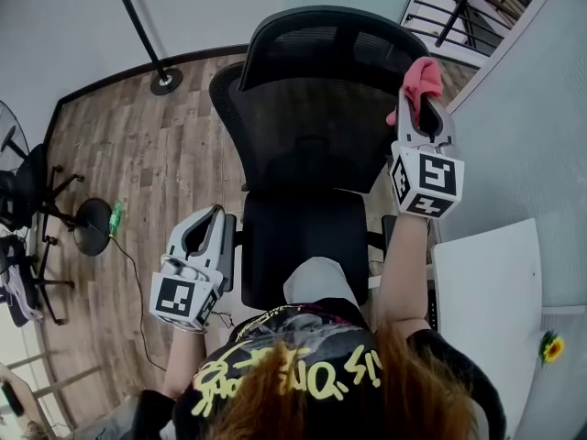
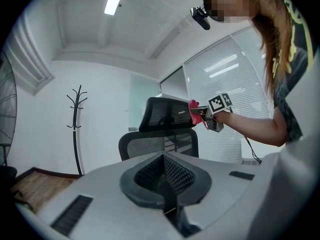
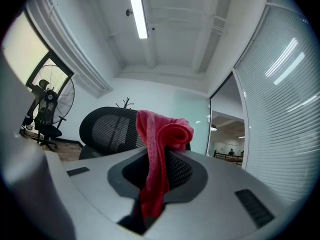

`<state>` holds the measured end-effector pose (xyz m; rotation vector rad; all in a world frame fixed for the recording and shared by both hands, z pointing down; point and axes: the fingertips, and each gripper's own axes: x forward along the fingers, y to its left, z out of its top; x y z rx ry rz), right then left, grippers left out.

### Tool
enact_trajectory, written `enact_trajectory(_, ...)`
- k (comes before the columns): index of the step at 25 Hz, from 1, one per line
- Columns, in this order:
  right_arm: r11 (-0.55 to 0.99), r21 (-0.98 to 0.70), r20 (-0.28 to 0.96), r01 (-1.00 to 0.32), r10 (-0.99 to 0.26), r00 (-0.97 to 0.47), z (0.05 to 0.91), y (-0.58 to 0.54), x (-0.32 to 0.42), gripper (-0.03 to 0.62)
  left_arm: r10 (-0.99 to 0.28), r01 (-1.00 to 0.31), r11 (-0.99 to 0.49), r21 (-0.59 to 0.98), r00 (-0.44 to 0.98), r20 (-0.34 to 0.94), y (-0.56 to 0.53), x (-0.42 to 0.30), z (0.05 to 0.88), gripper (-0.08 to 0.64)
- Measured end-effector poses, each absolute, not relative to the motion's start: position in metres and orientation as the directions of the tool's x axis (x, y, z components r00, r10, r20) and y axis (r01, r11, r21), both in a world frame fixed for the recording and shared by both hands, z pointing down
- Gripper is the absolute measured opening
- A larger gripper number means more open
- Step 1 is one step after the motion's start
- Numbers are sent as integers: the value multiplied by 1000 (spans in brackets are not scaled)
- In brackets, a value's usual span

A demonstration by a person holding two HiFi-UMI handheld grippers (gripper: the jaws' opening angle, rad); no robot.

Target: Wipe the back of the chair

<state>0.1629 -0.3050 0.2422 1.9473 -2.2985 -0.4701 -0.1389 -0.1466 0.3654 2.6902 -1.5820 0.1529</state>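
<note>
Head view: the right gripper [image 1: 424, 108] pinches a red cloth [image 1: 420, 79] in its fingers, up at the right upper edge of the chair [image 1: 303, 136] back, just beside the headrest [image 1: 330, 35]. The left gripper [image 1: 216, 216] hangs low beside the seat, its fingers closed on nothing.

Likely trouble: nothing steadies the chair, so a firm push may swivel it away. The cloth's bunched top could also catch on the mesh and drag loose.

Room is tight on the right, with the white tabletop [image 1: 486, 282] and glass wall [image 1: 523, 126] near. The wood floor [image 1: 156, 154] to the left lies open.
</note>
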Motion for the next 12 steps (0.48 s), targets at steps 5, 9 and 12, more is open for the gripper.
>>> enact_trajectory(5, 149, 287, -138, -946, -971, -195, 245, -310, 153, 61, -872, -874, -484, -37, 479, 102, -147, -136, 370, -6)
enact_trajectory(9, 169, 281, -143, -945, -966, -215, 244, -316, 142, 61, -877, -879, -475, -36, 469, 107, -147, -136, 374, -6)
enact_trajectory(12, 178, 278, -145, -944, -964, -225, 243, -319, 136, 61, -880, -883, -468, -35, 462, 110, -146, -138, 374, -6)
